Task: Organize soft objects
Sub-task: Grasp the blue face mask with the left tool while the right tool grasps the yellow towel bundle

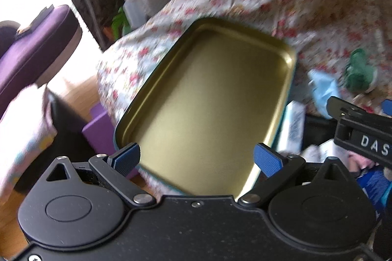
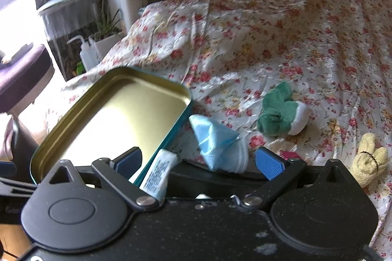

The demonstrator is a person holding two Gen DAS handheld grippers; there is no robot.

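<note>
My left gripper (image 1: 197, 158) stands released, its blue pads spread wide and holding nothing; the gold inside of the tin lid (image 1: 208, 99) fills the gap between them, its near rim just ahead of the pads, though whether anything touches it I cannot tell. My right gripper (image 2: 198, 160) is likewise released and empty, its jaws apart. Directly before it a white packet with small print (image 2: 159, 170) leans against the teal side of the lid, and a pale blue sock (image 2: 218, 143) lies crumpled between the right fingers' line of reach, at the near edge of the bed (image 2: 281, 40). Beyond it, toward the middle of the floral bedspread, sits a green and white sock bundle (image 2: 281, 116), apart from the blue one; a yellow bundle (image 2: 370, 160) rests at the near right edge. The lid stands tilted at the bed's near left corner, open side up and empty. Judgement: the sorting is at an early stage, with no soft item yet gathered. The next move calls for the right gripper to advance onto the blue sock, close on a thick fold rather than a loose corner, and lift clear of the packet.
</note>
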